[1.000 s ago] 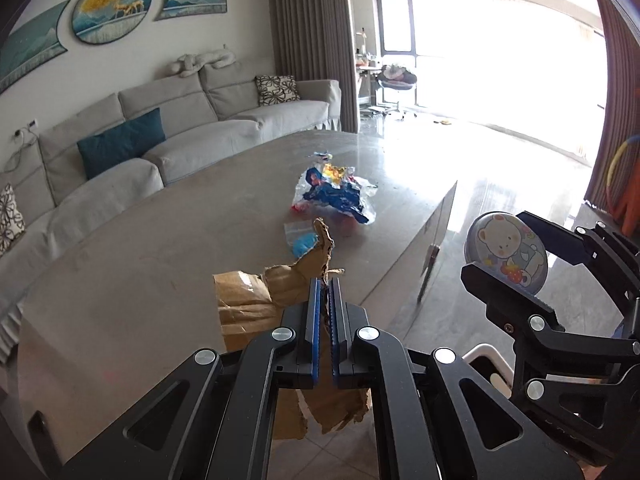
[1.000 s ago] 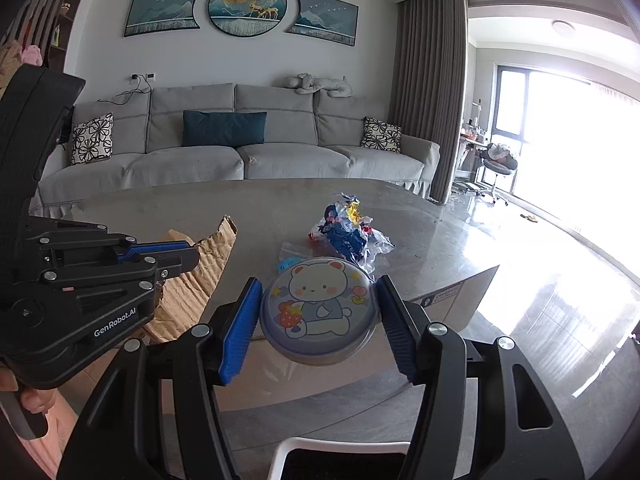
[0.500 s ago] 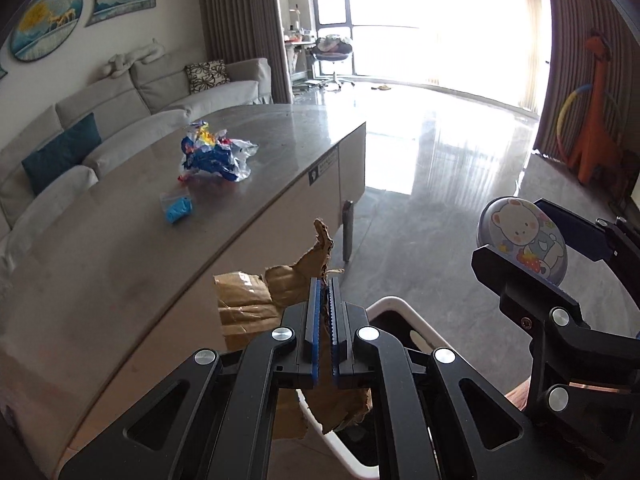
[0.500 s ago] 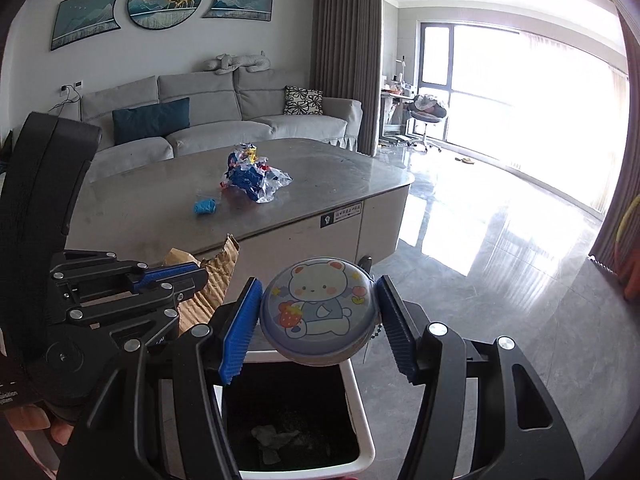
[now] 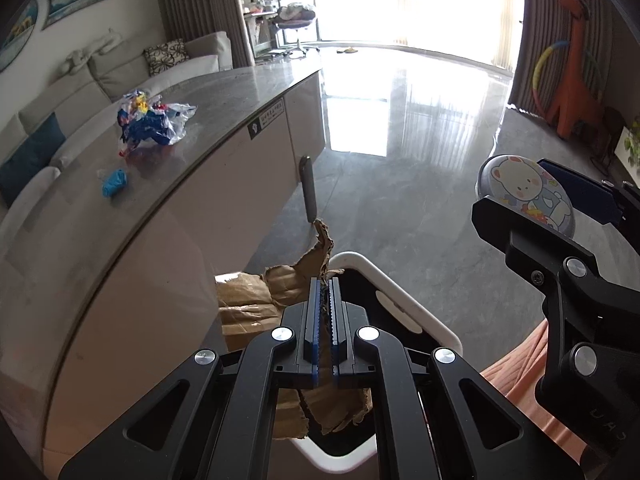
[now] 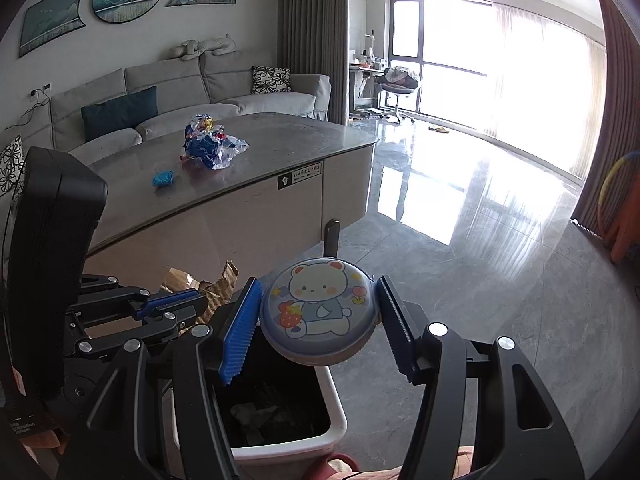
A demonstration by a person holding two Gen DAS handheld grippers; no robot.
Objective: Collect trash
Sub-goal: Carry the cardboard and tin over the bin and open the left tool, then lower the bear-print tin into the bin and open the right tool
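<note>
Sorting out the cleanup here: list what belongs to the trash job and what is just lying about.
Part of the job:
- torn cardboard clamped in the left gripper
- round bear tin held by the right gripper
- white bin below both
- crumpled plastic wrapper and blue scrap on the table

Just lying about:
- sofa
- orange giraffe toy
- office chair

Torn brown corrugated cardboard piece [image 5: 296, 292] is showing rough, matt, ragged edges. Round bear-printed tin lid [image 6: 320, 312] is looking smooth, semi-glossy (probably metal). Grey polished tile floor [image 6: 480, 248] is reflecting glossily.
</note>
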